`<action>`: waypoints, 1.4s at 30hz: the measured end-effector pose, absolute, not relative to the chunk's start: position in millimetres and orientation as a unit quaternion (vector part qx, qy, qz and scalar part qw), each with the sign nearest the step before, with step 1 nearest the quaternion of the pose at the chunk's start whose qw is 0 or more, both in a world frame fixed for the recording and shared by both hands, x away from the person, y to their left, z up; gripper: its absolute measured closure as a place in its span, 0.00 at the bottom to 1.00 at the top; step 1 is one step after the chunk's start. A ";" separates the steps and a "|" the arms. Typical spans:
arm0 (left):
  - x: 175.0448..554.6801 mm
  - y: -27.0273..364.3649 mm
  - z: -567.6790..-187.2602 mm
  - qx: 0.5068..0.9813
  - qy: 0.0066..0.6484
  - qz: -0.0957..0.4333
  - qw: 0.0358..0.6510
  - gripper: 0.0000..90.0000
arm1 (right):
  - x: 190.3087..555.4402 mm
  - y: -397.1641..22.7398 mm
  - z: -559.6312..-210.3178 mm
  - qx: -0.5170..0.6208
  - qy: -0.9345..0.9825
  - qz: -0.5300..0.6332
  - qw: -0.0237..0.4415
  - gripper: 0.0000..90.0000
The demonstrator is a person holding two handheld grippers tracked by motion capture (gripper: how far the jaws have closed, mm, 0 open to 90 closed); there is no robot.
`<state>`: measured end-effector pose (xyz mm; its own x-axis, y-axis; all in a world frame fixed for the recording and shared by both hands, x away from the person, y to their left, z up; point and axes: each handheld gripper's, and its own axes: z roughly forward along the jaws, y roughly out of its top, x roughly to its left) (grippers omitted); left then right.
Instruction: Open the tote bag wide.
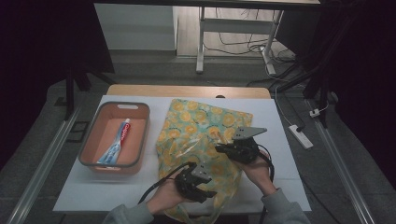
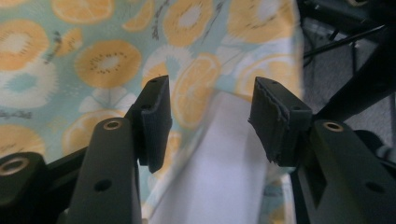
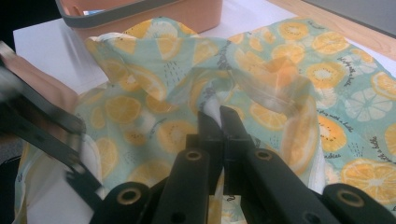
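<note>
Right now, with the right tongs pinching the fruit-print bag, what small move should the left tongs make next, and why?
Probably ease the left tongs forward over the near edge of the fruit-print bag and close on it. Their jaws stand apart with nothing clamped and the bag's edge just ahead, while the right tongs are shut on a fold of the bag. A second grip would let both hands spread the mouth.

R hand-held gripper (image 3: 219,122) pinching citrus-print bag (image 3: 261,74) edge; orange basket (image 3: 187,14) behind.

White table (image 1: 271,140), orange basket (image 1: 140,140) at left, fruit-print bag (image 1: 196,123) at centre.
</note>
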<state>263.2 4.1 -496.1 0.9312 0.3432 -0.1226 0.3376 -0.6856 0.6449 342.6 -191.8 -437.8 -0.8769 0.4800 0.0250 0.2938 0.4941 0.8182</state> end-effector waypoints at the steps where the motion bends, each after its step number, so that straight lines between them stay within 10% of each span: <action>1: 262.9 2.1 -499.9 0.921 0.184 0.007 0.344 0.53 | 342.6 -192.0 -438.0 0.226 0.858 0.449 0.103 0.99; 9: 261.0 -6.7 -514.9 0.929 0.181 0.018 0.322 0.48 | 342.9 -193.9 -436.9 0.231 0.853 0.457 0.101 0.99; 13: 265.3 -9.4 -517.3 0.924 0.185 0.010 0.334 0.71 | 343.4 -193.6 -437.1 0.232 0.852 0.458 0.102 0.99; 14: 265.9 -10.3 -517.9 0.924 0.186 0.009 0.333 0.89 | 343.7 -193.9 -437.1 0.232 0.853 0.457 0.103 0.99; 24: 241.5 5.3 -498.4 0.923 0.127 -0.037 0.362 0.98 | 350.3 -210.0 -435.7 0.263 0.846 0.444 0.135 0.99; 36: 219.3 39.9 -484.3 0.914 0.131 -0.037 0.382 0.97 | 365.4 -215.4 -458.1 0.300 0.853 0.407 0.126 0.99; 42: 229.4 64.4 -465.8 0.882 0.196 0.014 0.428 0.52 | 362.5 -216.1 -458.2 0.297 0.853 0.411 0.121 0.99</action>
<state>229.4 64.4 -465.8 0.9229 0.3574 -0.1432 0.3337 -0.5567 0.7608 362.5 -216.1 -458.2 -0.7940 0.6068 0.0370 0.4071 0.4855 0.7737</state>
